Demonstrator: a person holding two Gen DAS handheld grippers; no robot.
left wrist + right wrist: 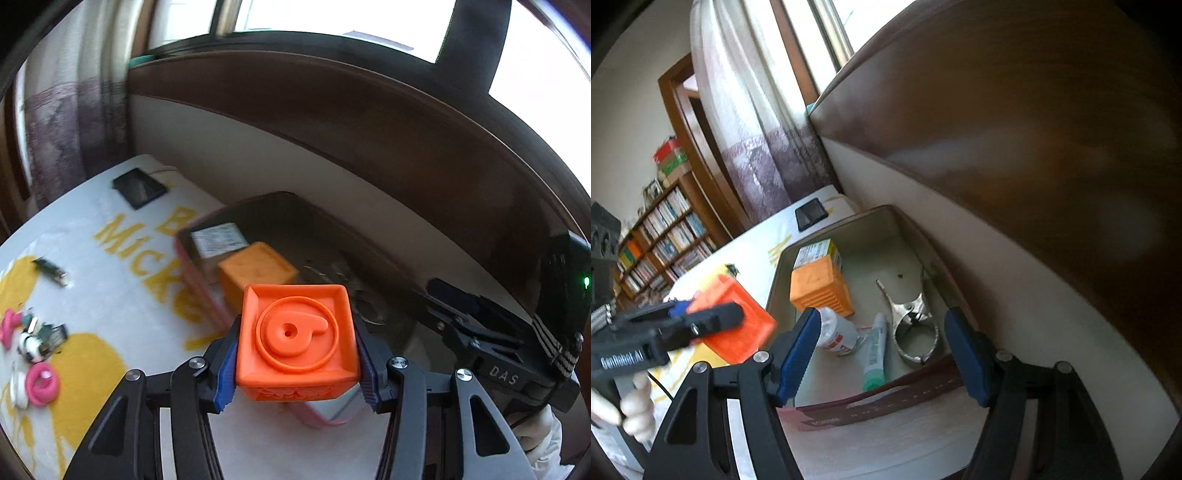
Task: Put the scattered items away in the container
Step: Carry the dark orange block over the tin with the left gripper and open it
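Note:
My left gripper is shut on an orange cube with a raised round figure on its top face. It hangs over the near edge of the open tin container. The right wrist view shows the same cube at the left, just outside the tin's wall. My right gripper stands open above the tin's near end, nothing pressed between its blue pads. In the tin lie a paler orange block, a small labelled box, a white bottle, a green-and-white tube and a metal clamp.
On the white cloth with yellow print lie pink rings, a cluster of small items, a green stick and a black flat device. A brown headboard rises behind the tin. A hand grips the left tool.

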